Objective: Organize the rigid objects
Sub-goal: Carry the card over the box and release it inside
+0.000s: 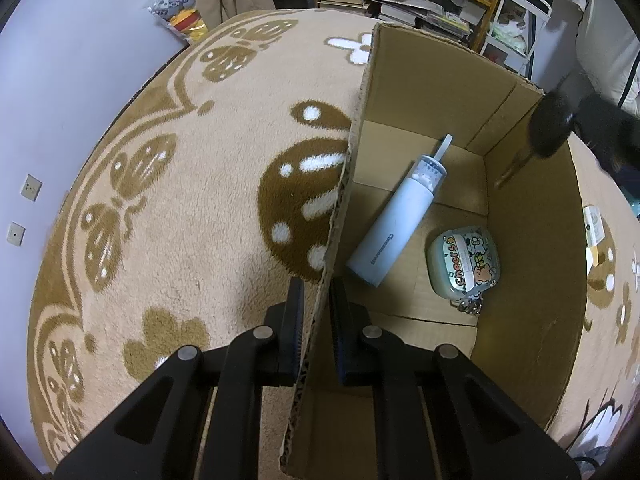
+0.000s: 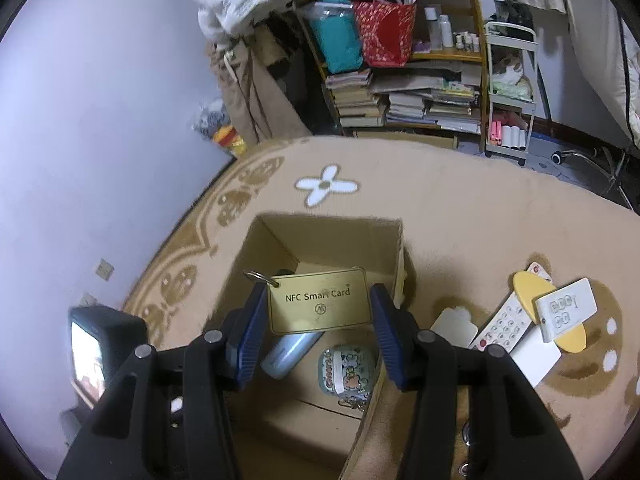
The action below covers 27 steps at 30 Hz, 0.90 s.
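Note:
An open cardboard box (image 1: 524, 256) stands on the patterned rug. Inside lie a pale blue bottle-shaped device (image 1: 394, 220) and a small cartoon case with a keyring (image 1: 464, 262). My left gripper (image 1: 316, 292) is shut on the box's left wall (image 1: 348, 168). My right gripper (image 2: 320, 304) is shut on a gold NFC smart card (image 2: 320, 304) with a key ring, held above the box (image 2: 276, 248). The blue device (image 2: 290, 352) and the cartoon case (image 2: 346, 368) show below the card. The right gripper appears blurred at the box's far right corner in the left wrist view (image 1: 560, 128).
Right of the box on the rug (image 2: 440, 200) lie a white remote (image 2: 506, 320), a yellow oval piece (image 2: 532, 300), a white switch-like device (image 2: 566, 308) and white cards (image 2: 536, 356). A bookshelf (image 2: 420, 80) and a white cart (image 2: 508, 92) stand behind. A wall (image 1: 60, 100) is at left.

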{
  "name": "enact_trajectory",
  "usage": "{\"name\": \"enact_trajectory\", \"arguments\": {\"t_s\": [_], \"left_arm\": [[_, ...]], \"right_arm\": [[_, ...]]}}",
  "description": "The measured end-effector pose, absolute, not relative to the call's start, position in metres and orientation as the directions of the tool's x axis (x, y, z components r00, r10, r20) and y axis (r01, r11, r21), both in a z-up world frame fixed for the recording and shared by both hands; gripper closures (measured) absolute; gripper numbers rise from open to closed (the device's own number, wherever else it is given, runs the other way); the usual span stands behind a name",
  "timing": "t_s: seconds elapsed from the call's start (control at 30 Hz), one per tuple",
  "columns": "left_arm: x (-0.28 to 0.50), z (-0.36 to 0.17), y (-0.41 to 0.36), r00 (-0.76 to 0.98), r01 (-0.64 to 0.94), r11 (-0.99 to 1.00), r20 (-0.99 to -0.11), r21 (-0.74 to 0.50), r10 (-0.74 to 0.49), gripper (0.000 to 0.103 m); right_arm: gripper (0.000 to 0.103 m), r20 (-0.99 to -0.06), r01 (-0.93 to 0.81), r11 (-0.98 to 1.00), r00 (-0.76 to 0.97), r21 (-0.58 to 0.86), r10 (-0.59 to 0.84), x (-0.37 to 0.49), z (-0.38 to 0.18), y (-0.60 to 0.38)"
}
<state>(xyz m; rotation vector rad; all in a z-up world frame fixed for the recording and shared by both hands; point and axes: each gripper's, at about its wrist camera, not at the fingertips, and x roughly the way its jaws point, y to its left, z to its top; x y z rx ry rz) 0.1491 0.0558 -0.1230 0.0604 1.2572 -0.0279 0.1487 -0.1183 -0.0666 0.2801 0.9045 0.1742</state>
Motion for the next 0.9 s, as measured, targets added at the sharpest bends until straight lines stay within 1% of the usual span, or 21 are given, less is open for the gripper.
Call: {"name": "enact_trajectory", "arguments": {"t_s": [0.2, 0.6, 0.67, 0.8, 0.87, 0.9], "left_arm": [[0.149, -0.122, 0.055, 0.313, 0.054, 0.998, -0.950, 0.029, 0.011, 0.092], [0.148, -0.114, 0.056, 0.356, 0.044, 0.999, -0.935, 0.009, -0.007, 0.092], [0.148, -0.114, 0.055, 0.361, 0.046, 0.999, -0.933, 0.022, 0.004, 0.092], [0.148, -0.114, 0.054, 0.362, 0.047, 0.998, -0.932, 0.029, 0.010, 0.091], [0.148, -0.114, 0.053, 0.362, 0.046, 0.999, -0.932, 0.027, 0.009, 0.091], [0.148, -0.114, 0.053, 0.363, 0.046, 0.999, -0.932, 0.028, 0.009, 0.091]], "right_arm": [[0.048, -0.779, -0.040, 0.962, 0.578, 0.269, 0.242, 0.146, -0.080, -0.113], [0.048, -0.789, -0.028, 0.966, 0.572, 0.257, 0.226, 0.138, -0.080, -0.121], [0.046, -0.789, -0.028, 0.966, 0.572, 0.257, 0.226, 0.137, -0.078, -0.121], [0.037, -0.792, -0.029, 0.969, 0.570, 0.245, 0.217, 0.135, -0.075, -0.122], [0.029, -0.796, -0.030, 0.974, 0.571, 0.224, 0.201, 0.130, -0.072, -0.124], [0.021, -0.798, -0.028, 0.977, 0.571, 0.213, 0.190, 0.127, -0.071, -0.127]]}}
